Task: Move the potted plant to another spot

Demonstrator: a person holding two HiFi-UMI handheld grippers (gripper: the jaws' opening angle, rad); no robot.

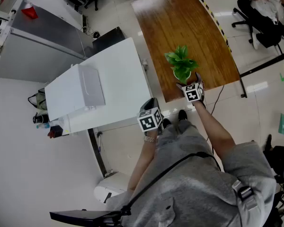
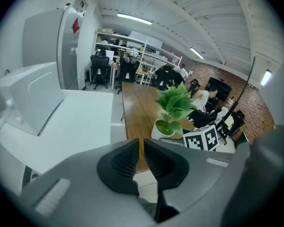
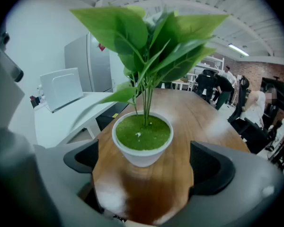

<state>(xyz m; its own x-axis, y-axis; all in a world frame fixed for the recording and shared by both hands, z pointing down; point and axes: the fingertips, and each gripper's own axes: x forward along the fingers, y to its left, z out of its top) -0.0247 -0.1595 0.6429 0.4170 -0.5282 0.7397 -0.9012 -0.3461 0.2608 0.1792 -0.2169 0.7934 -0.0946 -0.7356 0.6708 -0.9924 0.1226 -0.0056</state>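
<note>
A small potted plant [image 1: 181, 66] with broad green leaves in a white pot [image 3: 142, 145] stands near the front edge of the brown wooden table [image 1: 180, 27]. My right gripper [image 3: 146, 167] is right behind the pot, jaws wide open, the pot just ahead of the gap and touching neither pad. In the head view that right gripper [image 1: 191, 86] sits at the table's front edge. My left gripper [image 1: 150, 113] hangs lower and to the left, off the table, its jaws [image 2: 141, 161] closed with nothing between them. The plant [image 2: 173, 109] shows ahead to its right.
A white desk [image 1: 109, 79] with a white box [image 1: 91, 86] on it stands left of the wooden table. A grey cabinet [image 1: 38, 46] lies beyond it. Office chairs and seated people [image 1: 265, 8] are at the far right. Black-and-yellow floor tape runs along the table's right side.
</note>
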